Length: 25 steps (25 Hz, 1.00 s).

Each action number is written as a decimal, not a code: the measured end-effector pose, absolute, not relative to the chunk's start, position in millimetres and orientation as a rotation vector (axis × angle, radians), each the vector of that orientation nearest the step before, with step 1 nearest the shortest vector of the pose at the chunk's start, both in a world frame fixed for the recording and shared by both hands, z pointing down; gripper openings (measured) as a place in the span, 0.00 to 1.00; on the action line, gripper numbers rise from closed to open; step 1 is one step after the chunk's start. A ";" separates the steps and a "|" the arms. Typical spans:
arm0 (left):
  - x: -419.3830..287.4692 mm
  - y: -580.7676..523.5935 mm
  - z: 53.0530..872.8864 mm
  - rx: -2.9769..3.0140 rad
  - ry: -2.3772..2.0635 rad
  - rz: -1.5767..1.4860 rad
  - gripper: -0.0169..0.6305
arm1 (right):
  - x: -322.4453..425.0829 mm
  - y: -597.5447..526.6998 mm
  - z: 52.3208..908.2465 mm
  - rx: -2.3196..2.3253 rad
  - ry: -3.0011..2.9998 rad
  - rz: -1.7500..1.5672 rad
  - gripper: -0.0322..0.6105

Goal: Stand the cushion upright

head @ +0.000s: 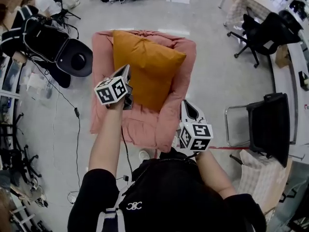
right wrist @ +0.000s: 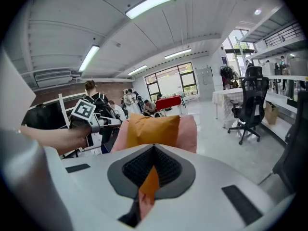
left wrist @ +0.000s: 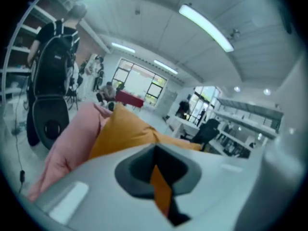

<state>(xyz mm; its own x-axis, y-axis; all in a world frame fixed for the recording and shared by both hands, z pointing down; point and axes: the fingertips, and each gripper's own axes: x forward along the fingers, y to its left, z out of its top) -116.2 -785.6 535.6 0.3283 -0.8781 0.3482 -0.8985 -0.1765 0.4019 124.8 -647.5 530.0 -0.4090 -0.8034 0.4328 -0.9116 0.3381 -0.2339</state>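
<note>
**A:** From the head view you get the whole layout. There's the orange cushion [head: 145, 69] on the pink armchair [head: 103, 62], the left gripper [head: 127, 74] just beside its left edge, and the right gripper [head: 186, 106] out by the seat's front right corner.

**B:** The right gripper view adds the front face. The cushion is propped against the backrest and facing the person. Its top edge sits level, and it's wider than tall, running across the chair.

**A:** Jaws?

**B:** Both pairs are pressed together with nothing pinched. Orange shows only through the slits.
</note>
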 end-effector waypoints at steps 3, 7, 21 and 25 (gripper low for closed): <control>-120.4 -735.9 512.8 2.107 -1.588 0.129 0.02 | 93.9 -639.1 506.5 1.522 -2.437 0.628 0.04; -120.8 -671.3 474.9 2.179 -1.631 0.192 0.02 | 56.6 -623.5 474.4 1.493 -2.511 0.520 0.04; -152.5 -517.2 428.2 2.269 -1.689 0.148 0.02 | -43.1 -523.7 436.1 1.467 -2.608 0.326 0.04; -173.4 -496.0 429.8 2.264 -1.701 0.131 0.02 | -66.8 -499.9 436.6 1.443 -2.615 0.291 0.04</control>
<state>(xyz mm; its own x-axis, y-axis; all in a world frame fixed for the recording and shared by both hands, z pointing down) -173.4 -496.0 429.8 0.2921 -0.9222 0.2535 -0.9501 -0.2496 0.1869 -66.8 -499.9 436.6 -0.5297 -0.8205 0.2152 -0.8477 0.5208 -0.1007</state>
